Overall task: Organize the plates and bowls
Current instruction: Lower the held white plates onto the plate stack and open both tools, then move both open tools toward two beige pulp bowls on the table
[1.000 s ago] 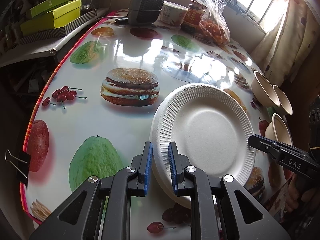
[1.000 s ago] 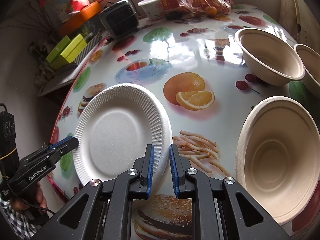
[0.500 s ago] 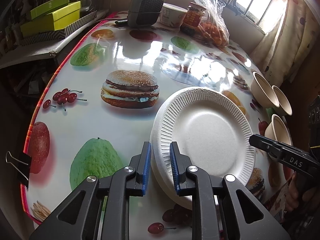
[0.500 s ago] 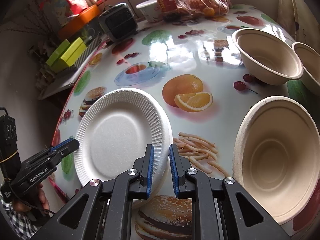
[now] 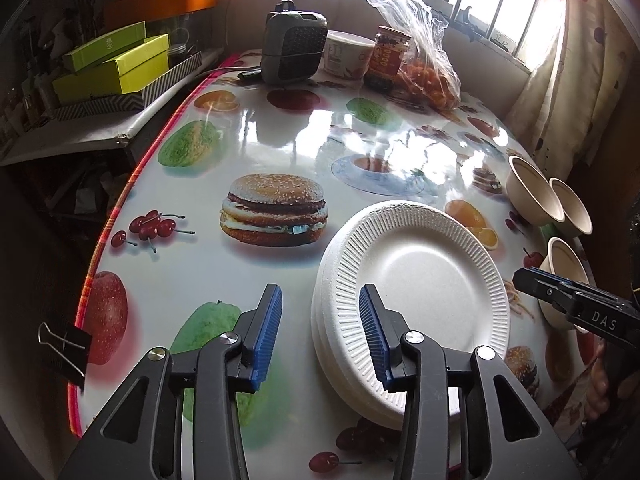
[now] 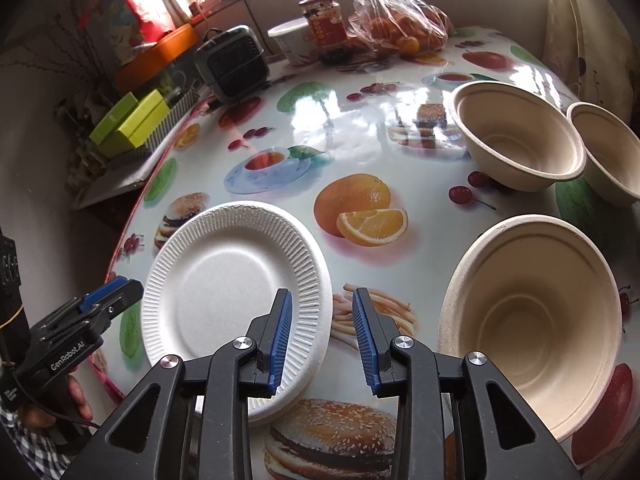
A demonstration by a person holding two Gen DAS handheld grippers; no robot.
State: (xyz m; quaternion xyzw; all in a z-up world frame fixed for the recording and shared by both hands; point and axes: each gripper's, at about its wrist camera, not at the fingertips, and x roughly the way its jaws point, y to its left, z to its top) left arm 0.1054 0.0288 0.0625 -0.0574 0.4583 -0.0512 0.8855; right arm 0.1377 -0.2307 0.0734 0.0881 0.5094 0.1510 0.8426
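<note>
A stack of white ribbed paper plates [image 5: 416, 292] lies on the food-print table and also shows in the right wrist view [image 6: 236, 292]. My left gripper [image 5: 320, 336] is open, its jaws straddling the stack's left rim. My right gripper [image 6: 322, 336] is open, its jaws straddling the stack's right rim. Three beige bowls stand to the right: a near one [image 6: 532, 320], a middle one [image 6: 516, 140] and a far one [image 6: 608, 148]. The right gripper's tip shows in the left wrist view [image 5: 532, 284].
At the table's back stand a small grey fan [image 5: 294, 50], a white tub [image 5: 346, 56], a red jar [image 5: 388, 56] and a plastic bag of oranges [image 5: 428, 72]. Green boxes [image 5: 116, 68] sit on a shelf to the left. A binder clip [image 5: 64, 348] grips the table edge.
Both grippers have opened from a shut hold on the plate stack's rim. The stack now lies flat on the table. Both grippers have pulled back slightly.
</note>
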